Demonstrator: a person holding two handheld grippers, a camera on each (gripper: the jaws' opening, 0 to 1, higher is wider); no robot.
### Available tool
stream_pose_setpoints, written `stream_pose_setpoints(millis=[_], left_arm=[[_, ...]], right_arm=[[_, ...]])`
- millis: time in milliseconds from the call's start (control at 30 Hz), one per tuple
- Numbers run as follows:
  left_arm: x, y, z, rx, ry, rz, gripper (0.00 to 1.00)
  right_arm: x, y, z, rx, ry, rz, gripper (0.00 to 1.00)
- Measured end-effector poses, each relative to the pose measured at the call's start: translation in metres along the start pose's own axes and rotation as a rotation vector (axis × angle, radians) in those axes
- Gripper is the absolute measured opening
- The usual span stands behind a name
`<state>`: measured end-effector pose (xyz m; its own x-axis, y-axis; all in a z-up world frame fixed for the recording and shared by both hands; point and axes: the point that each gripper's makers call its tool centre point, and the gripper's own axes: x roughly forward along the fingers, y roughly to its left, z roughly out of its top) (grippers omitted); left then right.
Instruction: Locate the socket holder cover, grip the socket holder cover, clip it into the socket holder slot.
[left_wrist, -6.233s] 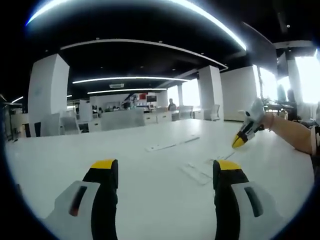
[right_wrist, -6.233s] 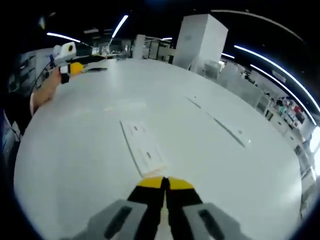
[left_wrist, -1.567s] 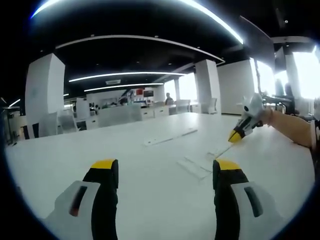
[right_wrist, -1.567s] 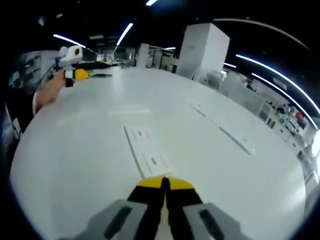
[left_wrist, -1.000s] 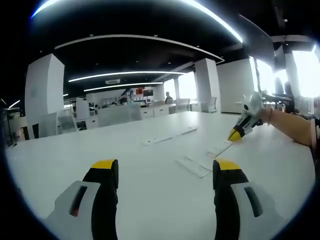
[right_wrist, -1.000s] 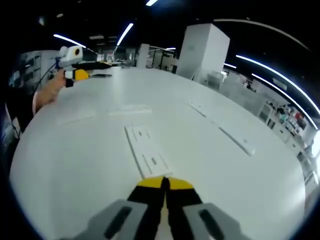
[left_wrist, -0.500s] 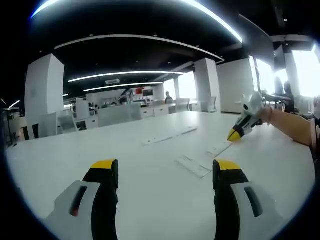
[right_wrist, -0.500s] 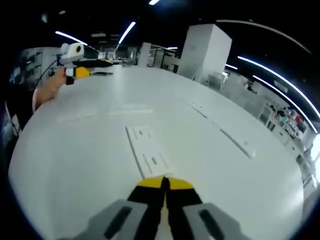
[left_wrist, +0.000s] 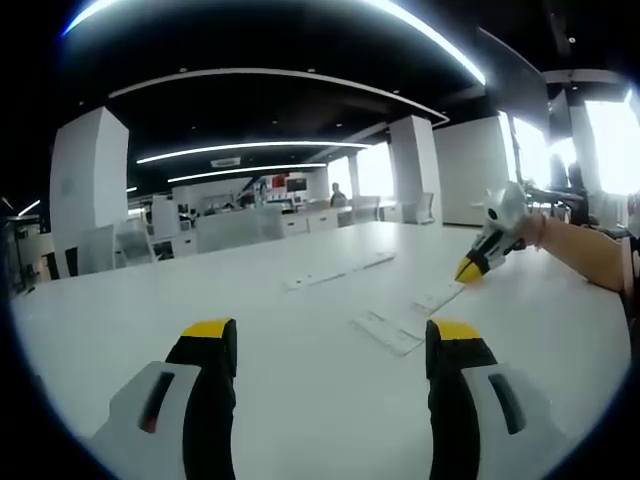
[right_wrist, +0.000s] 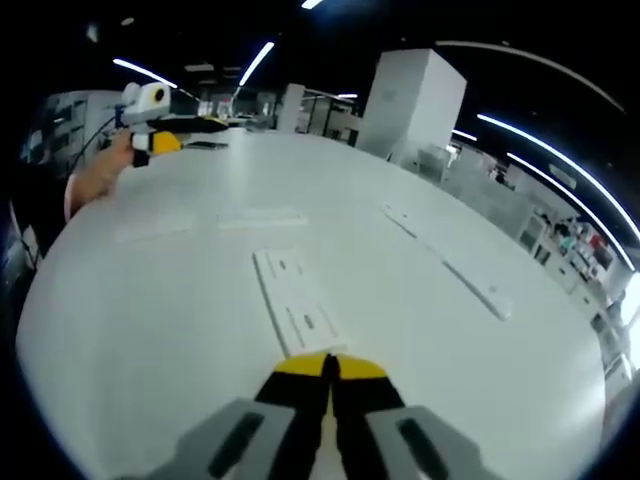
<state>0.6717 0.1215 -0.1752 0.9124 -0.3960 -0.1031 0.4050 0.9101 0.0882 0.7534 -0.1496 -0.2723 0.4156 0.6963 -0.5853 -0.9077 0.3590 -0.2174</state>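
Observation:
The socket holder cover (right_wrist: 298, 305) is a flat white strip lying on the white table, running away from my right gripper (right_wrist: 330, 366). That gripper's yellow-tipped jaws are shut on the strip's near end. In the left gripper view the same cover (left_wrist: 440, 297) lies flat, with the right gripper (left_wrist: 470, 268) held by a hand at its far end. A second flat white piece (left_wrist: 387, 333), with faint slots, rests just ahead of my left gripper (left_wrist: 332, 335), whose jaws stand wide open with nothing between them.
A long thin white strip (left_wrist: 340, 271) lies farther back on the table (left_wrist: 150, 310); it also runs along the right (right_wrist: 470, 275). Faint flat white pieces (right_wrist: 260, 217) sit beyond the cover. The left gripper (right_wrist: 150, 120) is at the upper left. Office desks and pillars stand behind.
Since 1.6 s ago the right gripper has lowered slightly and the cover has come to lie flat on the table. Over the last second nothing visibly moves.

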Motion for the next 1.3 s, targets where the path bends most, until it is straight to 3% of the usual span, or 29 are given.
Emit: stream_pose_setpoints(millis=[1300], left_arm=[[0.0007,-0.0024,-0.0002,0.004,0.002,-0.005,0.76]], right_arm=[[0.0006,-0.0007,0.0000,0.037,0.014,-0.010,0.04]])
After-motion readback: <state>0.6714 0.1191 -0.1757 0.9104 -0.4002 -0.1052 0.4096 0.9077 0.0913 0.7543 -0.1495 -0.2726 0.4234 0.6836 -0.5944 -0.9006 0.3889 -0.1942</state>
